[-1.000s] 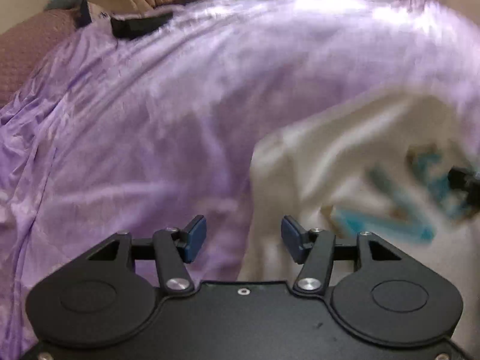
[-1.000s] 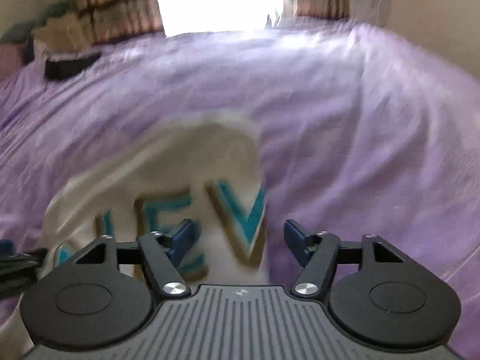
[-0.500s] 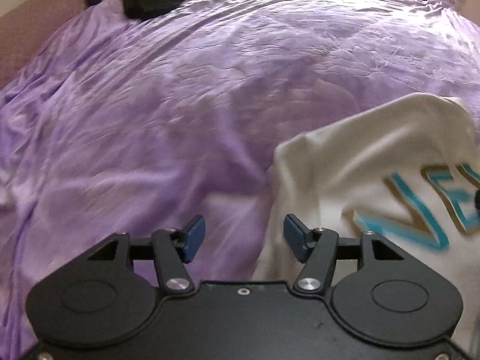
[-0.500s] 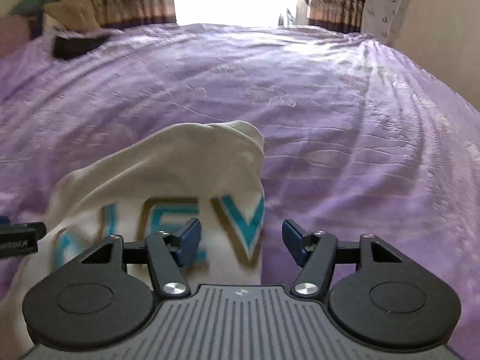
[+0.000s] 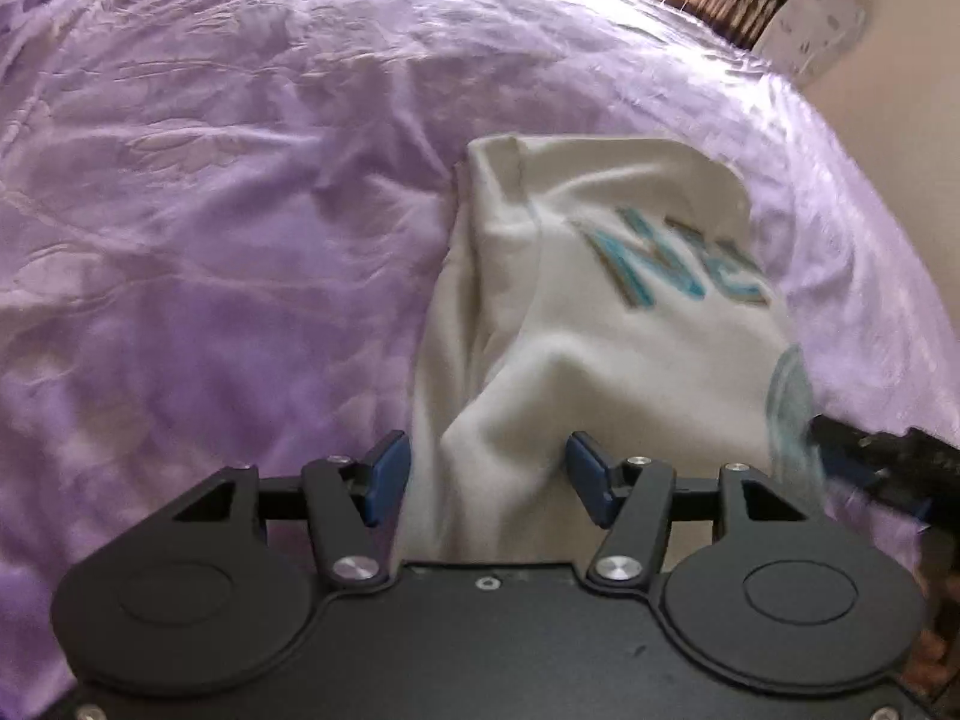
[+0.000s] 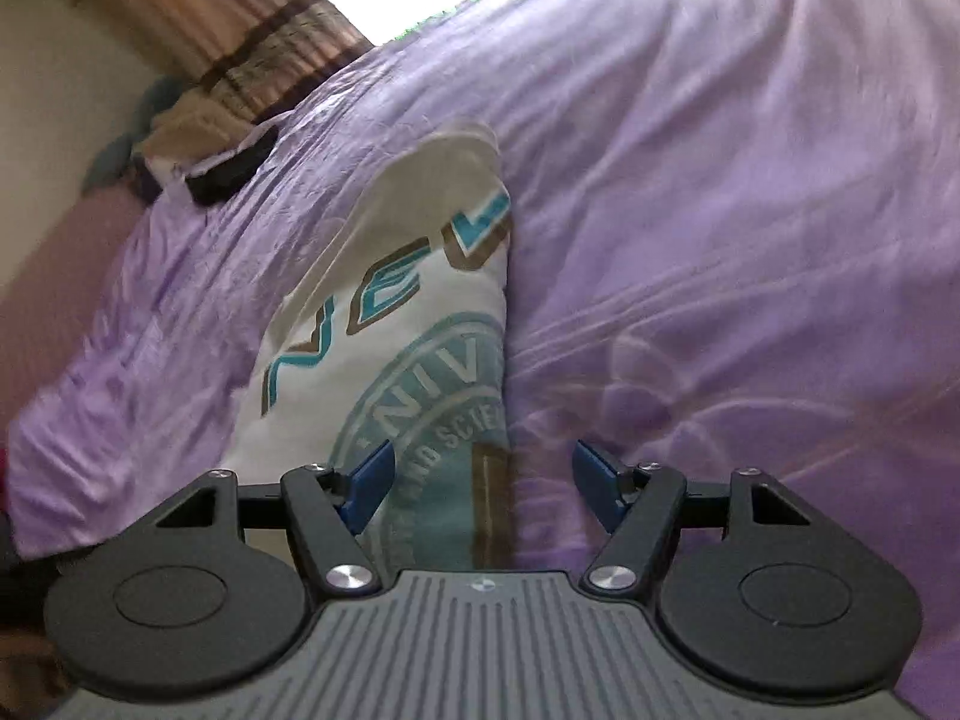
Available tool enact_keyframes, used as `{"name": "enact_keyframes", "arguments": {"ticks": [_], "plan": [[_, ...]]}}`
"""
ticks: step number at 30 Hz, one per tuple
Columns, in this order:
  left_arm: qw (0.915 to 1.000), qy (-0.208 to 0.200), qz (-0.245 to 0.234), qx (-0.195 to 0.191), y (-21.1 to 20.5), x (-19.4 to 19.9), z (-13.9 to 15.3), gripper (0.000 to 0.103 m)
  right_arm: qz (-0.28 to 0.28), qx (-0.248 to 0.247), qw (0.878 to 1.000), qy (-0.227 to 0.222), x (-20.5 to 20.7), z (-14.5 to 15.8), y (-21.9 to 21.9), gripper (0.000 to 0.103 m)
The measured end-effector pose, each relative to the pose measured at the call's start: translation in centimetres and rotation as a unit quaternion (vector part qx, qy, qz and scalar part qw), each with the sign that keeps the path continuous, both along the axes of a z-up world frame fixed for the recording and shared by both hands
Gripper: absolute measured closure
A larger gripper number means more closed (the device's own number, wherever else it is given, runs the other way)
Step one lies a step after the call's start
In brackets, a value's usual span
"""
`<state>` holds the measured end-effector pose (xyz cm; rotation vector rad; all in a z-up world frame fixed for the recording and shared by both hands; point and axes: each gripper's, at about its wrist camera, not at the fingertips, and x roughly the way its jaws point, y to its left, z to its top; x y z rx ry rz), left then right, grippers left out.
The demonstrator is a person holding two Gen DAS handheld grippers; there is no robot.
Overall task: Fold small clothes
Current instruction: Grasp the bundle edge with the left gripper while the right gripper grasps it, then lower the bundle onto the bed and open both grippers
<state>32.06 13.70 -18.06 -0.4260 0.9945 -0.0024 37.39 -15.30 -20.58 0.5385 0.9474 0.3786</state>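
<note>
Bedspread: the purple sheet point(image 5: 252, 228) under both my grippers is crinkled all over and fills most of each view; in the right wrist view its far edge meets the curtain.

My left gripper point(image 5: 489, 480): jaws parted, the blue pads point(image 5: 384, 477) standing clear on either side of a raised fold of cloth. The fold sits between them, but neither pad presses on it, so I am holding nothing here.

Shirt, from my left side: the cream T-shirt point(image 5: 600, 324) lies folded lengthwise on the sheet, a long narrow shape running away from me. Its left edge shows stacked layers, with a sleeve hem at the far corner. Teal letters edged in brown run across the top layer, a bit blurred.

My right gripper, seen from the left: its dark tip with a blue pad pokes in at the right border of the left wrist view, just beside the shirt's right edge; whether it touches I cannot tell.

Shirt, from my right side: the same T-shirt point(image 6: 408, 312) shows its teal lettering and a round teal seal print; its straight folded edge runs up the middle of the frame.

My right gripper point(image 6: 483, 489): jaws opening, nothing gripped. The folded edge and the seal print lie between the pads point(image 6: 594, 489), nearer the left one, with bare sheet by the right one.

Far corner: a dark flat object point(image 6: 231, 171) and a heap of fabric beneath the striped curtain point(image 6: 258, 42).
</note>
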Motion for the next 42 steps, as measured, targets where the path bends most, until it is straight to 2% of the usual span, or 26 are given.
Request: {"name": "enact_keyframes", "arguments": {"ticks": [3, 5, 6, 8, 9, 10, 11, 12, 15, 18, 21, 24, 27, 28, 29, 30, 31, 32, 33, 35, 38, 40, 42], "plan": [[0.9994, 0.025, -0.020, -0.014, -0.1, 2.7, -1.9, 0.032, 0.005, 0.027, 1.000, -0.001, 1.5, -0.9, 1.5, 0.022], [0.9985, 0.027, -0.028, -0.037, 0.3, 3.7, -2.9, 0.034, 0.007, 0.040, 0.999, 0.002, 2.2, -1.4, 2.9, 0.024], [0.9980, 0.023, -0.031, -0.049, 0.6, 3.8, -3.1, 0.039, 0.003, 0.037, 0.999, 0.000, 2.5, -1.6, 3.5, 0.023], [0.9977, 0.009, -0.036, -0.057, 0.7, 3.4, -3.1, 0.041, 0.010, 0.016, 1.000, -0.010, 3.0, -2.1, 5.0, 0.022], [0.9976, 0.001, -0.037, -0.058, 0.6, 3.0, -3.4, 0.048, 0.013, -0.001, 1.000, -0.015, 3.3, -2.3, 5.5, 0.033], [0.9970, -0.010, -0.033, -0.070, 0.7, 2.5, -3.2, 0.070, 0.013, -0.016, 1.000, -0.015, 3.3, -2.2, 5.8, 0.042], [0.9959, -0.019, -0.025, -0.085, 0.8, 2.2, -3.1, 0.072, 0.012, -0.016, 1.000, -0.020, 3.0, -1.6, 5.7, 0.067], [0.9957, -0.029, -0.014, -0.087, 0.5, 1.5, -2.4, 0.081, 0.017, -0.012, 0.999, -0.032, 2.4, -0.6, 5.3, 0.074], [0.9928, -0.050, -0.035, -0.103, -1.5, 0.2, 0.3, 0.086, 0.028, 0.006, 0.997, -0.078, 0.2, 3.9, 3.7, 0.077], [0.9881, -0.086, -0.063, -0.111, -5.1, -0.8, 3.8, 0.087, 0.023, -0.019, 0.992, -0.121, -1.5, 8.3, 1.7, 0.078], [0.9820, -0.108, -0.053, -0.146, -9.0, -3.0, 6.9, 0.087, 0.010, 0.003, 0.994, -0.105, -3.0, 11.7, -3.2, 0.078], [0.9728, -0.125, -0.066, -0.183, -13.0, -6.3, 9.5, 0.086, 0.000, -0.004, 0.996, -0.093, -5.7, 14.5, -8.5, 0.077], [0.9706, -0.080, -0.070, -0.216, -16.6, -7.6, 8.2, 0.085, -0.029, -0.001, 0.998, -0.051, -7.9, 13.9, -14.1, 0.075], [0.9726, -0.048, -0.074, -0.215, -18.0, -7.6, 6.5, 0.081, -0.034, -0.009, 0.999, -0.031, -8.3, 12.3, -15.7, 0.071], [0.9766, -0.016, -0.077, -0.200, -19.3, -7.2, 4.5, 0.078, -0.037, -0.023, 0.999, -0.011, -8.5, 10.5, -16.9, 0.061], [0.9833, 0.028, -0.088, -0.157, -21.3, -6.4, 1.3, 0.070, -0.037, -0.052, 0.998, 0.011, -8.4, 8.0, -17.5, 0.052], [0.9855, 0.063, -0.098, -0.123, -22.9, -5.8, -1.5, 0.062, -0.028, -0.107, 0.993, 0.042, -7.9, 4.7, -17.7, 0.046], [0.9857, 0.071, -0.093, -0.121, -23.7, -5.8, -3.7, 0.061, -0.022, -0.151, 0.986, 0.073, -7.6, 1.7, -17.7, 0.043], [0.9869, 0.062, -0.070, -0.132, -23.6, -6.2, -4.2, 0.061, -0.023, -0.143, 0.987, 0.064, -8.1, 0.4, -18.1, 0.044], [0.9864, 0.062, -0.058, -0.141, -23.2, -6.7, -2.7, 0.058, -0.027, -0.129, 0.991, 0.032, -9.8, 1.2, -18.6, 0.045], [0.9931, 0.074, -0.047, -0.078, -22.8, -7.5, 0.8, 0.057, -0.048, -0.185, 0.982, -0.007, -12.4, 4.5, -18.1, 0.048], [0.9981, 0.039, -0.033, -0.035, -22.5, -8.9, 3.7, 0.056, -0.066, -0.242, 0.967, -0.051, -14.4, 7.0, -17.1, 0.049], [0.9988, -0.013, -0.041, -0.023, -23.4, -10.3, 6.2, 0.054, -0.059, -0.229, 0.967, -0.091, -16.0, 8.3, -16.9, 0.050]]}}
